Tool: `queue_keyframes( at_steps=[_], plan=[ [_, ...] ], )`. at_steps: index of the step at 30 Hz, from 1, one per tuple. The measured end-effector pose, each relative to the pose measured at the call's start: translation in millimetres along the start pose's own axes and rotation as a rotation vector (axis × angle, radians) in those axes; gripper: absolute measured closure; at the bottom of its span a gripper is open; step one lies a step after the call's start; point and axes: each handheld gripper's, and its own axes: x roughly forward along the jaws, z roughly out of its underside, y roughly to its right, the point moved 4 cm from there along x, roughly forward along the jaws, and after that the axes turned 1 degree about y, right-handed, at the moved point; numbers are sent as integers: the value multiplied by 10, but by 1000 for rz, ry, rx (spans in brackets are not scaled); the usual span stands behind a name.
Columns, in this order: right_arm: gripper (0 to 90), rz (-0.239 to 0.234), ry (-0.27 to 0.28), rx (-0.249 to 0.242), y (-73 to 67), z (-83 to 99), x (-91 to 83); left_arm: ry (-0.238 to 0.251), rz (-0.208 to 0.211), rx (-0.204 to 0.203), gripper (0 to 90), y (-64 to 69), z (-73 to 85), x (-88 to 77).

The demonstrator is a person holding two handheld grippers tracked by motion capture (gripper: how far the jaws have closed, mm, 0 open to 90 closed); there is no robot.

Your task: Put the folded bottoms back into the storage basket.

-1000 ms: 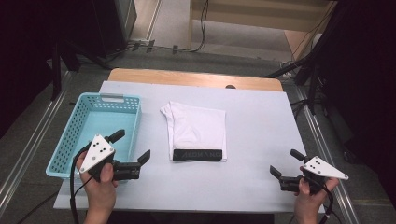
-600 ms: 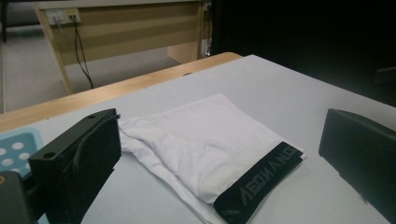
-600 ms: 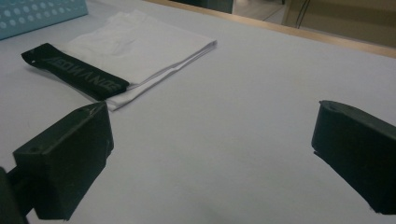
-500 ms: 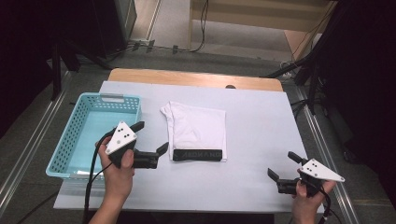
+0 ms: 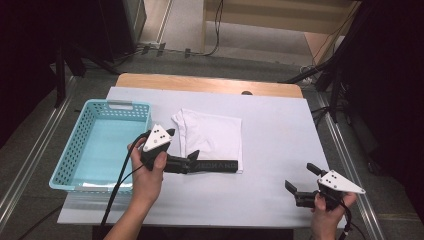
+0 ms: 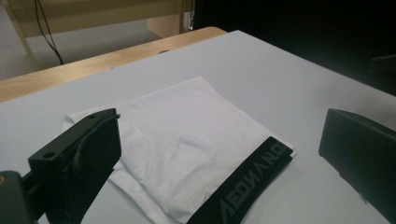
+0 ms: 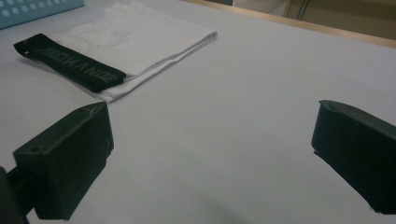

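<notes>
**With both claws spread wide, the folded undies sit mid-tabletop**

While the white tabletop takes up most of the scene, a light blue basket sits at its left edge. Just right of it lies the folded white underwear, black waistband on the near side. The left claw is wide open right at the waistband's left end. The right claw, also wide open, hovers at the near right corner, well apart from the cloth.
</notes>
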Motion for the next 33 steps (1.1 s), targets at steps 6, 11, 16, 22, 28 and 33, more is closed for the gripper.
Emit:
queue_keyframes(
  at_steps=[6,11,16,22,28,33],
  plan=[
    [0,-3,-4,-10,-13,4,15,-71,27,-42,0,-16,95,209],
    [0,-8,-11,-14,-22,10,28,-160,25,-75,0,-31,206,368],
    [0,-13,-14,-13,-27,12,35,-252,-1,-136,0,-80,360,511],
    [0,-12,-19,-10,-26,20,39,-351,-139,-161,155,-160,573,586],
    [0,-17,-24,-14,-30,25,54,-400,-161,-194,182,-158,709,578],
    [0,-17,-28,-15,-37,28,65,-422,-184,-202,210,-160,784,561]
  ],
)
